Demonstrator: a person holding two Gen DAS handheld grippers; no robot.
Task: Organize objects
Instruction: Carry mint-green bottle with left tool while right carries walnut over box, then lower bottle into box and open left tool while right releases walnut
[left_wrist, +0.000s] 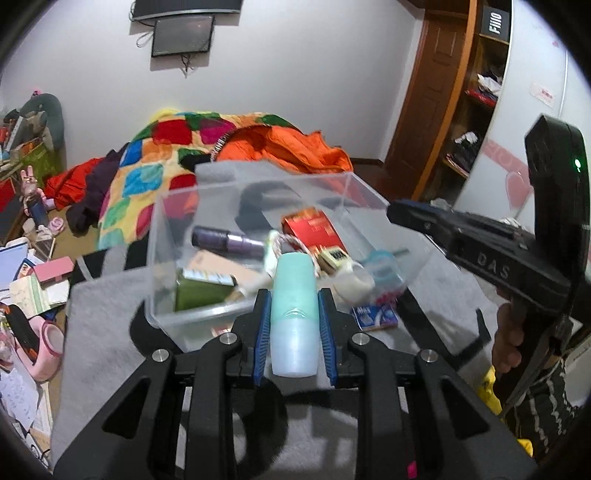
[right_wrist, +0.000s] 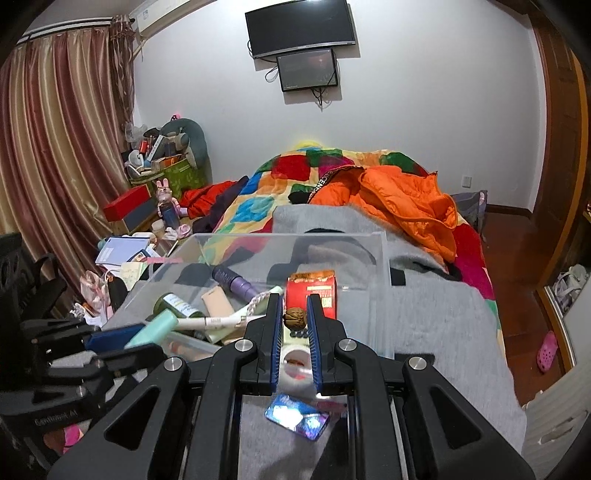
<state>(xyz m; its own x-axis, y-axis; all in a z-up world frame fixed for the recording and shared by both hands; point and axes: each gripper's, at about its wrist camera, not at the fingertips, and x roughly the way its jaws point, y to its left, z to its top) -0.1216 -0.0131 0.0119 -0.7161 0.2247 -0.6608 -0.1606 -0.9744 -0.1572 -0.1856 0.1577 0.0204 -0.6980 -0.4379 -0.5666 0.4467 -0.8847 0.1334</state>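
A mint-green and pale blue bottle (left_wrist: 294, 314) lies lengthwise between the blue pads of my left gripper (left_wrist: 294, 295), which is shut on it just in front of a clear plastic box (left_wrist: 166, 295). The box holds a purple tube (left_wrist: 229, 240), a red carton (left_wrist: 314, 229), a green bottle (left_wrist: 199, 291) and other small items. My right gripper (right_wrist: 294, 301) is shut on a brown walnut (right_wrist: 294, 318) over the near side of the box (right_wrist: 295, 236). The left gripper (right_wrist: 110, 338) and its bottle (right_wrist: 155, 328) show at the left of the right wrist view; the right gripper (left_wrist: 397, 214) shows at the right of the left wrist view.
The box sits on a grey blanket (right_wrist: 443, 332) spread over a bed. A white tape roll (right_wrist: 295, 360) and a shiny blue packet (right_wrist: 297, 419) lie below my right gripper. A patchwork quilt (right_wrist: 295, 173) and an orange jacket (right_wrist: 406, 199) lie behind. Clutter (left_wrist: 29, 280) fills the left side.
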